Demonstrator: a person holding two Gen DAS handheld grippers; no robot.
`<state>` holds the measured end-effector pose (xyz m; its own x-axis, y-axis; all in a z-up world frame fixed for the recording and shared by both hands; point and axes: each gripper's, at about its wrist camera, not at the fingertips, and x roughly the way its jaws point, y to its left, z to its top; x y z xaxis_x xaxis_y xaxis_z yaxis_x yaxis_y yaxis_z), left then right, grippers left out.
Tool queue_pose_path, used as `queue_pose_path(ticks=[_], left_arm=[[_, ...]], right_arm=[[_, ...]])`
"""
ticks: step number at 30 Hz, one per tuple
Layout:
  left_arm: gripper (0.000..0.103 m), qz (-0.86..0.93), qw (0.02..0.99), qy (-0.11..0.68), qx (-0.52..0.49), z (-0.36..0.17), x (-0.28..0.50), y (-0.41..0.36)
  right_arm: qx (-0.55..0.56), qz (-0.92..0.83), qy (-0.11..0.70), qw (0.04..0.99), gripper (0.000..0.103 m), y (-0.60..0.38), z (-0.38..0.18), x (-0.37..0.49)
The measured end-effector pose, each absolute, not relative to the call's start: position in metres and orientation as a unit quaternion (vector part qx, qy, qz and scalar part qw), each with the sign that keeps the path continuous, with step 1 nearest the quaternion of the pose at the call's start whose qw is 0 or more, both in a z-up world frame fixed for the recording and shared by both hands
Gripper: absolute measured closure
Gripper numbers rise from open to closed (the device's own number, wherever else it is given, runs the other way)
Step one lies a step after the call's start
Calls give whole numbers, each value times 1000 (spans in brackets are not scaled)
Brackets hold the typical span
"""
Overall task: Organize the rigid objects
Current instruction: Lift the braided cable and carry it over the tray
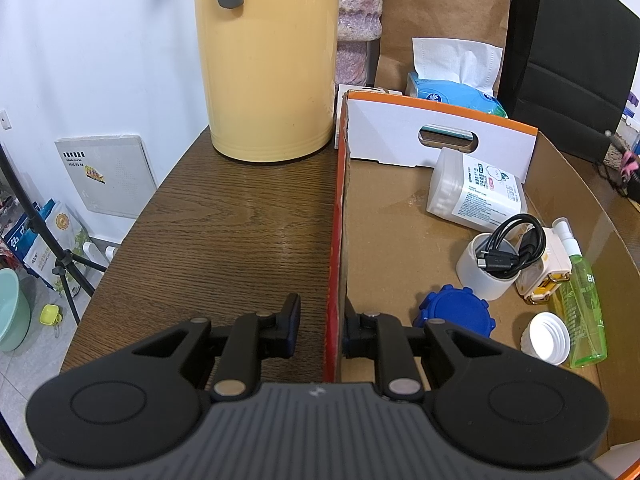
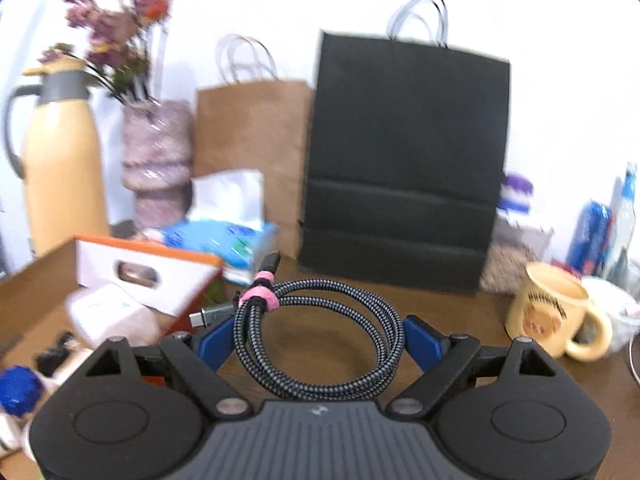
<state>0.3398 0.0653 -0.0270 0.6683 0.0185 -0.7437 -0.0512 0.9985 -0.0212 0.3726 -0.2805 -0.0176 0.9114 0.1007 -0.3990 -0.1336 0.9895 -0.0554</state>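
My left gripper (image 1: pixel 320 330) is shut on the left wall of an open cardboard box (image 1: pixel 334 240), one finger outside and one inside. The box holds a white cotton-swab container (image 1: pixel 476 190), a white cup with a black cable (image 1: pixel 490 264), a blue lid (image 1: pixel 456 312), a white cap (image 1: pixel 548 338), a green spray bottle (image 1: pixel 582 296) and a small white case (image 1: pixel 546 276). My right gripper (image 2: pixel 322 340) is shut on a coiled braided cable (image 2: pixel 320 340) with a pink tie, held above the table beside the box (image 2: pixel 32 292).
A yellow thermos (image 1: pixel 266 60) stands behind the box's left side. A tissue pack (image 1: pixel 452 94), a brown paper bag (image 2: pixel 252 148) and a black paper bag (image 2: pixel 404 160) stand at the back. A yellow mug (image 2: pixel 556 312) sits at the right. The table edge (image 1: pixel 120 248) curves left.
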Motion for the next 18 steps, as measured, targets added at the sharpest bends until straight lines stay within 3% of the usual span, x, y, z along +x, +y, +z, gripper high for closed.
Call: queue_pose_path(ticks=[18], left_arm=[[83, 20, 914, 406, -19, -27, 340, 66]], right_arm=[[-85, 183, 132, 971, 15, -178, 29, 314]])
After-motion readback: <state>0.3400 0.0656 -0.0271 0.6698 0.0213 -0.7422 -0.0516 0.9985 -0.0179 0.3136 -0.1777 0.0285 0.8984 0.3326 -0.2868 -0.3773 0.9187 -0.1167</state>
